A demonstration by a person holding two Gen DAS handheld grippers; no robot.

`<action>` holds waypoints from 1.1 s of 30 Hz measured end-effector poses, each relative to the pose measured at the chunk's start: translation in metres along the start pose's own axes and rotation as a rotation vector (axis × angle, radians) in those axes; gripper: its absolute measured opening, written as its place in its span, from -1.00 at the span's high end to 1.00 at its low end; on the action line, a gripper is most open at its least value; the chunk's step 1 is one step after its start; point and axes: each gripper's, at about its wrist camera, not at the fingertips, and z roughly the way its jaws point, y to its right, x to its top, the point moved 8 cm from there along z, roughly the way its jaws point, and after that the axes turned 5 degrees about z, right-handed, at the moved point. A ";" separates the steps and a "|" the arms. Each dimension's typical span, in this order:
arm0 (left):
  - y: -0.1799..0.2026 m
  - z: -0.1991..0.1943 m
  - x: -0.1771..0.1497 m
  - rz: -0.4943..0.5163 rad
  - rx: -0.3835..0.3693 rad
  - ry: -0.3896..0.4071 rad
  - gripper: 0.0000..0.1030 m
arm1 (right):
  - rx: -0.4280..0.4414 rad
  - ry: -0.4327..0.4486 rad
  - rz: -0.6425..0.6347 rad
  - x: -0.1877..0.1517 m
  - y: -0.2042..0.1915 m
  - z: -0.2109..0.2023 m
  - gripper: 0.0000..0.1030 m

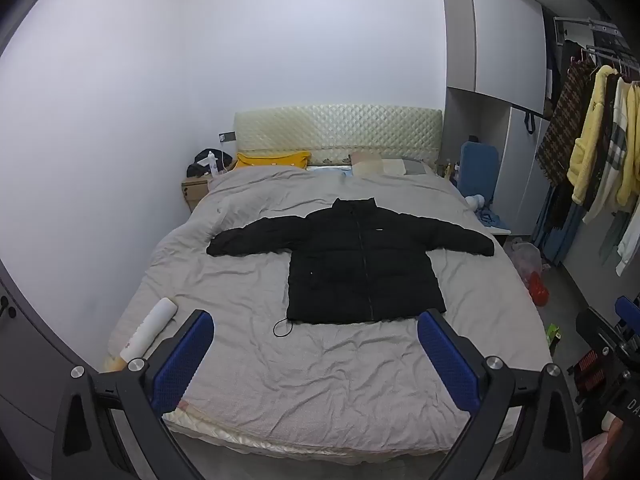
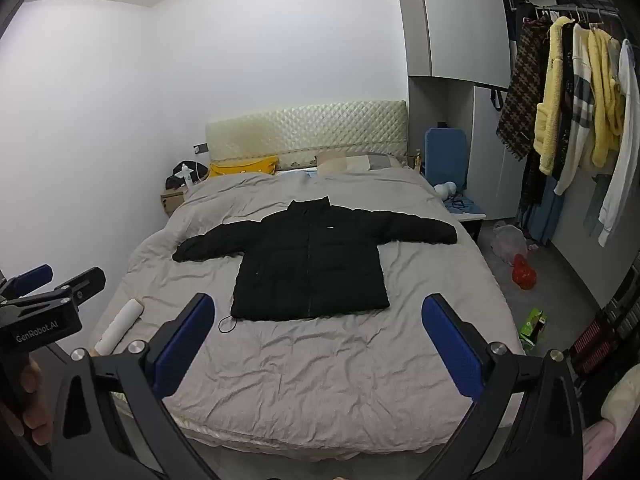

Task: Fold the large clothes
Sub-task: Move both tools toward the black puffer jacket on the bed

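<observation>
A black puffer jacket (image 1: 360, 260) lies flat and face up on the grey bedcover (image 1: 320, 380), zipped, collar toward the headboard, both sleeves spread out sideways. It also shows in the right wrist view (image 2: 312, 260). A thin black drawcord loop (image 1: 282, 327) sticks out at its hem corner. My left gripper (image 1: 316, 322) is open and empty, held above the foot of the bed, short of the hem. My right gripper (image 2: 318, 306) is open and empty too, at about the same distance. The left gripper also shows at the left edge of the right wrist view (image 2: 66, 276).
A white roll (image 1: 150, 330) lies at the bed's left edge. Pillows (image 1: 276, 159) sit by the quilted headboard (image 1: 336, 128). A nightstand (image 1: 196, 192) stands left of the bed. Right of the bed are a wardrobe (image 1: 504, 40), hanging clothes (image 2: 580, 120), bags (image 2: 524, 274) and a green box (image 2: 532, 322) on the floor.
</observation>
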 end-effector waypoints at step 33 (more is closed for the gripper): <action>0.006 0.023 -0.004 0.013 -0.031 -0.039 -1.00 | 0.002 -0.010 -0.007 -0.008 0.003 0.009 -1.00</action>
